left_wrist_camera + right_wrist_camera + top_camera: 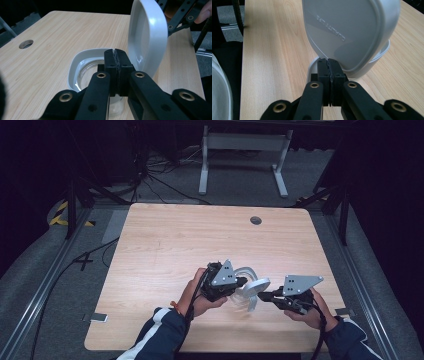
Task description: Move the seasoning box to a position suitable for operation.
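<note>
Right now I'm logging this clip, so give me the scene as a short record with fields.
surface: wooden table with a round hole
container: white-rimmed clear container, open, standing on the table
lid: white lid, raised on edge above the container
left claw: jaws together at the container's rim
right claw: jaws together at the lid's lower edge

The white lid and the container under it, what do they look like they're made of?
The lid looks like moulded plastic, smooth and slightly glossy, with raised lettering in its surface. The container has a white rim, probably the same plastic, around a clear glossy body that reflects light; glass or clear plastic, I cannot tell which.
</note>
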The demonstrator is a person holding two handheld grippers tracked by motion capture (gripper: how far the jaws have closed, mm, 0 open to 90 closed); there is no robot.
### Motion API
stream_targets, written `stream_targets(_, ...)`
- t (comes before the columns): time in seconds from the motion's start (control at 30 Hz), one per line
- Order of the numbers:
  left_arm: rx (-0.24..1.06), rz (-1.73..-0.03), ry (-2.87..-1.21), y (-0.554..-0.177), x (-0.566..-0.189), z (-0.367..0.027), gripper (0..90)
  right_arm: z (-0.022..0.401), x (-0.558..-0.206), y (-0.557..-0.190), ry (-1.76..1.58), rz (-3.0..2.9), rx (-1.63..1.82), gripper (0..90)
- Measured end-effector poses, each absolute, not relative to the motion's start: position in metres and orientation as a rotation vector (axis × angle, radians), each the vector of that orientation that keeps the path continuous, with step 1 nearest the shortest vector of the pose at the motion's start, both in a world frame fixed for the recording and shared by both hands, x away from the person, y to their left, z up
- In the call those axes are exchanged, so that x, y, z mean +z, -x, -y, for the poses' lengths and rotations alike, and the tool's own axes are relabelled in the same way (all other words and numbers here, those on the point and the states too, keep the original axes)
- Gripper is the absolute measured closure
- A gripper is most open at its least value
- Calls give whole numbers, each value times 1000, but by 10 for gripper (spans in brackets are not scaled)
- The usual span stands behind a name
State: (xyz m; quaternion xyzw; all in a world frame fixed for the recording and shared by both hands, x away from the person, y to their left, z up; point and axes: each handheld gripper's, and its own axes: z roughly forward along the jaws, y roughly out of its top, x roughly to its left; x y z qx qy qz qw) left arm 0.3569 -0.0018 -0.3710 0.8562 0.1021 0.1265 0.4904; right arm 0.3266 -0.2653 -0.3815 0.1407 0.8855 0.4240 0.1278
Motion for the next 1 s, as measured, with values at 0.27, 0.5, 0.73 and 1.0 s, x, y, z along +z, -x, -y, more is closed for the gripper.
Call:
stream_targets(0.27, 367, -290, -2083, -359, -369, -15, 836, 272, -381, -326, -416, -2551, 1200, 893)
stream_targets(0.5, 428, -351, -2111, -358, -373, -46, 792, 280, -378, -324, -425, -2537, 1182, 892)
stream_targets(0.73, 475, -438, -2169, -358, -386, -81, 764, 286, -378, -326, -440, -2532, 1161, 892)
stream_targets(1.0, 521, -538, -2243, -353, -404, -115, 736, 293, -377, -323, -447, -2523, 1143, 892)
